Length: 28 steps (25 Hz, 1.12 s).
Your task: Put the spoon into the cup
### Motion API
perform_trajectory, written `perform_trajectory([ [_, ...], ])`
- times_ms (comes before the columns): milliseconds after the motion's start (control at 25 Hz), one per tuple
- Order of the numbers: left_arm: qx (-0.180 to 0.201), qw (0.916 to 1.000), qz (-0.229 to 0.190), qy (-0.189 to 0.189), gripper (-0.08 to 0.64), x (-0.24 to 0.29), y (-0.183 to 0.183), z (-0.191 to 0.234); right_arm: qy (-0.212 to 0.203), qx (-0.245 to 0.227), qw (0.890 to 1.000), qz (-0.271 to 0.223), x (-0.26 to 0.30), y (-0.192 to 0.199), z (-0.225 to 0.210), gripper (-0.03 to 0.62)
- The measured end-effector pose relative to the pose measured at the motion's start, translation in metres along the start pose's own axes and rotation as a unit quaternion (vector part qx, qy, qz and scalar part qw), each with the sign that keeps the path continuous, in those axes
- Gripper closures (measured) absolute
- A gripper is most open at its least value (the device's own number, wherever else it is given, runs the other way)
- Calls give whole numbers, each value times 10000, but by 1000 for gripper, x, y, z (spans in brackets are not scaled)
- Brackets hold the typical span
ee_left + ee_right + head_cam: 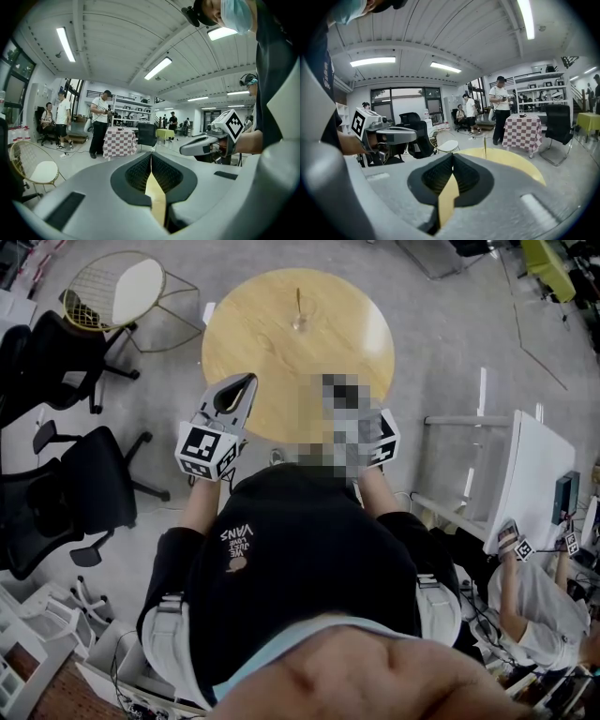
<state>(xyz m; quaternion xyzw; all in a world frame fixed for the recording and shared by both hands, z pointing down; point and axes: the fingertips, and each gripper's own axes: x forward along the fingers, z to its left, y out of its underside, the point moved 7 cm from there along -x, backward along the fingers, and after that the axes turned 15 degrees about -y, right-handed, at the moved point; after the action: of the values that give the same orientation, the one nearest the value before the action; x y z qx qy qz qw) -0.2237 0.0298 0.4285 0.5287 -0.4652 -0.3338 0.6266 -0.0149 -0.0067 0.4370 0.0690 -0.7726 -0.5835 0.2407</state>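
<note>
The spoon (299, 302) is a thin, pale metal sliver. It stands in a small clear cup (300, 324) at the upper centre of the head view, on the far part of a round, light-wood desk (253, 334). Its long axis is close to upright, with the handle end high and the lower end down inside the cup. In the head view it runs straight up the frame from the cup. In the right gripper view it shows as a fine vertical line just right of centre, above the yellow desk top, and the cup cannot be made out there.

The left tool (151, 153) has its jaws pressed together with nothing between them. The right tool (453, 155) is the same, tips meeting and empty. Both are held at the near edge of the desk, well apart from the cup. A wire chair (117, 292) stands at the upper left.
</note>
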Motion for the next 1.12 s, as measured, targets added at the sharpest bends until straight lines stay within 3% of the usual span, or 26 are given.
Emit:
perform_trajectory([
  [1120,-161,9999,33,-40,549,4,2,3,-17,-34,10000,48,11,-4,-11,595],
])
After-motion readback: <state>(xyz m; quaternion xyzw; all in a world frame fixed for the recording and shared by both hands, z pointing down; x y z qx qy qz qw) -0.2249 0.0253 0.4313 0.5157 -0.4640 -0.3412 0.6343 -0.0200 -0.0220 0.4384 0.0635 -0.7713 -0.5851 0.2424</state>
